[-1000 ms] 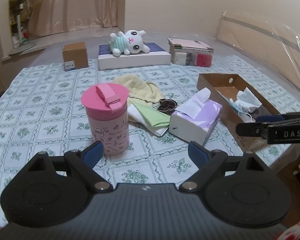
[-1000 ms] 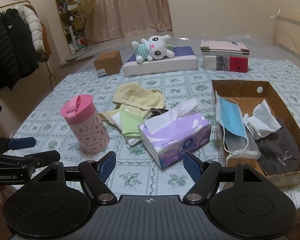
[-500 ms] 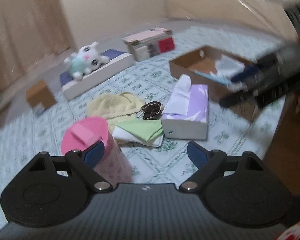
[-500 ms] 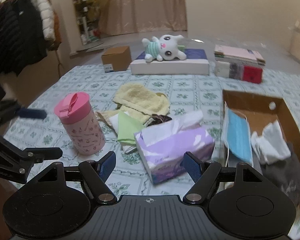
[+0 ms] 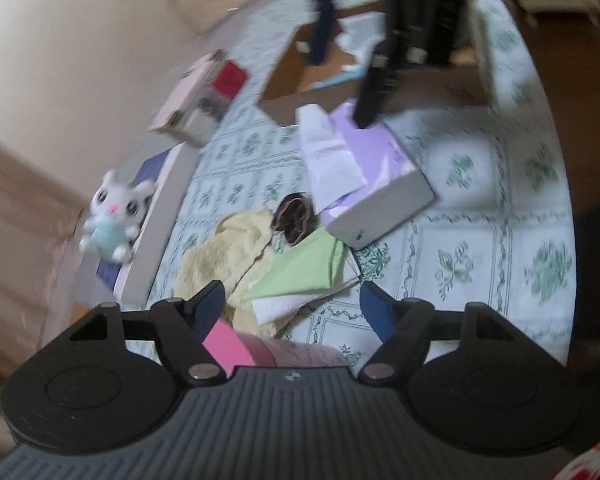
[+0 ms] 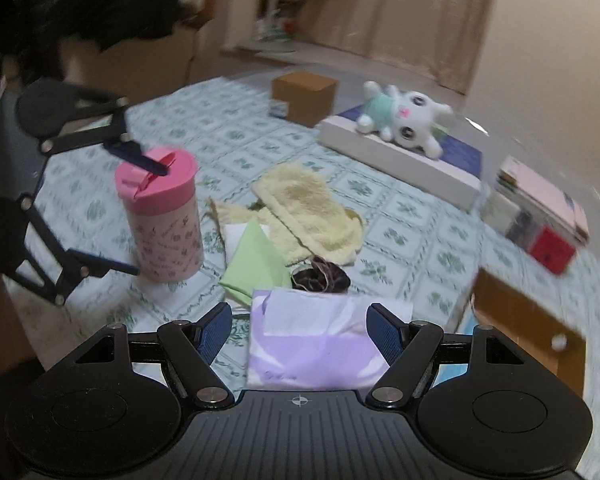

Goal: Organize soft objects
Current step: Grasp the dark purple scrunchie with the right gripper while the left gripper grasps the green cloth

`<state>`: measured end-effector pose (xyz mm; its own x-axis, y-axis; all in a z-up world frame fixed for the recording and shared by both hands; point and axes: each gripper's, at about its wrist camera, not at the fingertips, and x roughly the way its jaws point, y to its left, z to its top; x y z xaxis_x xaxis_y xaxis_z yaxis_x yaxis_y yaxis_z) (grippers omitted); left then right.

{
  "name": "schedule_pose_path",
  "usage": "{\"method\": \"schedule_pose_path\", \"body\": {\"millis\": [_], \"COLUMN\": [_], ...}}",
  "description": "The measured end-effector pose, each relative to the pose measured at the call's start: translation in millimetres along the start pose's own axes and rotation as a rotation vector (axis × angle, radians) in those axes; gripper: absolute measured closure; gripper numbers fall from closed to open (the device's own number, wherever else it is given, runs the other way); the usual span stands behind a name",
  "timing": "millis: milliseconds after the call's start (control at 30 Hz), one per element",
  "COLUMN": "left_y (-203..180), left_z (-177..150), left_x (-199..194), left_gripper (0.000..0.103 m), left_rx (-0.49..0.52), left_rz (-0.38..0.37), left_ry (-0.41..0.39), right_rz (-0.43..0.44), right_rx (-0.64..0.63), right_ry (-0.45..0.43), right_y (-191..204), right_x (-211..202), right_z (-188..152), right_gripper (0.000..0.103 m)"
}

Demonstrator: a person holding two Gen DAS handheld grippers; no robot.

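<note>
Right wrist view shows a table (image 6: 412, 236) under a green-flowered white cloth, with beige curtains (image 6: 400, 12) and a plain wall behind. On it, yellow towels (image 6: 308, 208) and a green cloth (image 6: 256, 260) lie between the pink cup (image 6: 160, 216) on the left and the purple tissue box (image 6: 320, 344) nearest. The left gripper (image 6: 146, 218) has just been closing its jaws, which stand apart around the cup without pressing, while the right gripper (image 6: 300, 330) is released above the tissue box.
</note>
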<state>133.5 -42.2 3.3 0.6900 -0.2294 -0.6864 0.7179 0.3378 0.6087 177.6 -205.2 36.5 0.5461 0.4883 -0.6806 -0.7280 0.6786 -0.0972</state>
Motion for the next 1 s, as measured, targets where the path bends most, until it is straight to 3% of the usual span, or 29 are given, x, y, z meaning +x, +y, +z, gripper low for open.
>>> {"method": "schedule_pose_path", "body": {"millis": [100,233,333,600,667,800,1000], "left_y": [4,30,52,70,79,107,127], "left_z": [7,20,28,33,32,29,24], "left_x": [5,10,15,57,70,91,122], "left_gripper": [0.036,0.038,0.038,0.047,0.052,0.052,0.052], "left_rx": [0.095,0.158,0.194,0.308,0.309,0.225,0.162], "left_rz": [-0.056,-0.116,-0.203,-0.421,-0.455,-0.525,-0.668], "left_ry": [-0.011,-0.054,-0.079,0.004,0.021,0.006,0.008], "right_rz": [0.009,0.023,0.035,0.088,0.103,0.133,0.113], "right_rx": [-0.054,-0.110,-0.140,-0.160,-0.146,-0.086,0.100], "right_ry": [0.021,0.046,0.064,0.120,0.137,0.166,0.178], "right_y": [-8,-20,-28,-48,-52,-61,-94], "right_x": [10,22,31,56,63,73,78], "right_z": [8,19,29,45,46,45,43], "right_gripper": [0.029,0.029,0.029,0.029,0.029,0.029,0.029]}}
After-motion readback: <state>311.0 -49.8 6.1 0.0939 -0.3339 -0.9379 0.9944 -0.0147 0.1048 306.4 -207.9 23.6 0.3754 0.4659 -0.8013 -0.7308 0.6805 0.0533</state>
